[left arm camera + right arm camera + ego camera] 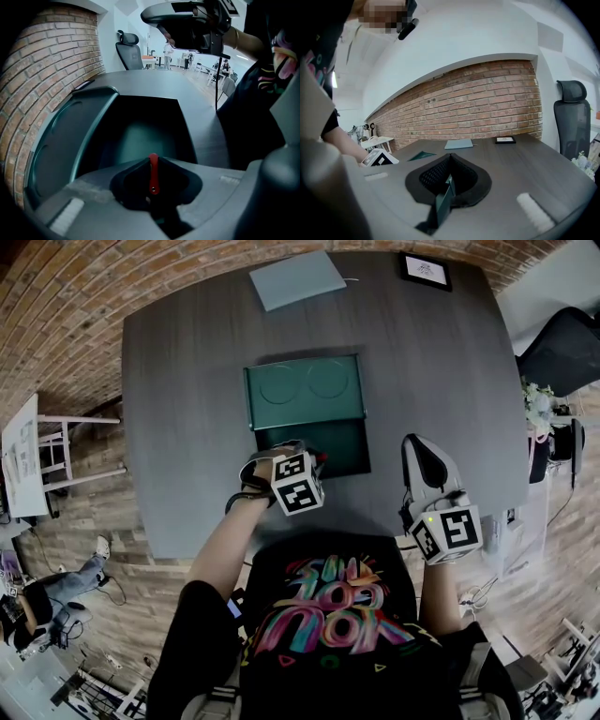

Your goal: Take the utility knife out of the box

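left tongs (298, 454) pinching a thin red thing, likely the knife (153, 174), just over the open green box (342, 446) on the counter (187, 409), right tongs (450, 159) off to the side, shut on a flat green piece (442, 204)

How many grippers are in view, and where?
2. The left gripper dips into the open green box, shut on a red knife. The right gripper hangs over the table's near right corner, shut on a thin green piece. None seems hidden.

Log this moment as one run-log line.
left gripper: shut on slim red utility knife, above open dark green box | right gripper: shut on thin dark green flat piece, beside box
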A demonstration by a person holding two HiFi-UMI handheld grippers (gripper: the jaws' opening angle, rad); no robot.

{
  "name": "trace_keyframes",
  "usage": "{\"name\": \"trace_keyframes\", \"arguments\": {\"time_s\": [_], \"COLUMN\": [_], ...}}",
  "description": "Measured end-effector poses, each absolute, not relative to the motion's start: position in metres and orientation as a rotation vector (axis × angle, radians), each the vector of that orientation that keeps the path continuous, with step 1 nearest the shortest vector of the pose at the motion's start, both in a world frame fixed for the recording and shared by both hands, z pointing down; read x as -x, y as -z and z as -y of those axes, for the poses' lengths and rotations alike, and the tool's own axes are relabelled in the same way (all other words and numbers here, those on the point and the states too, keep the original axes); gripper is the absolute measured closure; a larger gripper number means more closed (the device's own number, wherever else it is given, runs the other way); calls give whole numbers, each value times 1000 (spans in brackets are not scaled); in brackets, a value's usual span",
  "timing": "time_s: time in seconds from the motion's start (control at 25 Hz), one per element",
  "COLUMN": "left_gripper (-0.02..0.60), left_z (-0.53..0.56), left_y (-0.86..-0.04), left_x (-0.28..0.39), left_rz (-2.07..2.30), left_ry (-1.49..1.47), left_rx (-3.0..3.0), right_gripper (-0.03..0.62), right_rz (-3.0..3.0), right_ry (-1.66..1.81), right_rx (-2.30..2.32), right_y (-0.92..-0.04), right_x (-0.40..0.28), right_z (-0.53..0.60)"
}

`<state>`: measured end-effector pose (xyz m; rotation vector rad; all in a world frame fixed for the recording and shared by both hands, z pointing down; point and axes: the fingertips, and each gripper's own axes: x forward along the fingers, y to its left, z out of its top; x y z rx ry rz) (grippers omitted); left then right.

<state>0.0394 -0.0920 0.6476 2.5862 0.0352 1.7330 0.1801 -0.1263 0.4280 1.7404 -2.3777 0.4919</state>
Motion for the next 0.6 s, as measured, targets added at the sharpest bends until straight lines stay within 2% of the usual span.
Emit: {"name": "trace_keyframes", "arguments": {"time_s": [0.6], "left_gripper": [528], "left_z": [105], "left_y": [-614], "left_x": [-37], "left_rz": [99], "left_ry": [-1636], "left_rx": [-2653], "right_gripper": [594], "right_rz": [2417], "right_ry": [-430], "right_rx": [-1690], "right_y": [-414], "right_x": [-167], "right_z": [123]}}
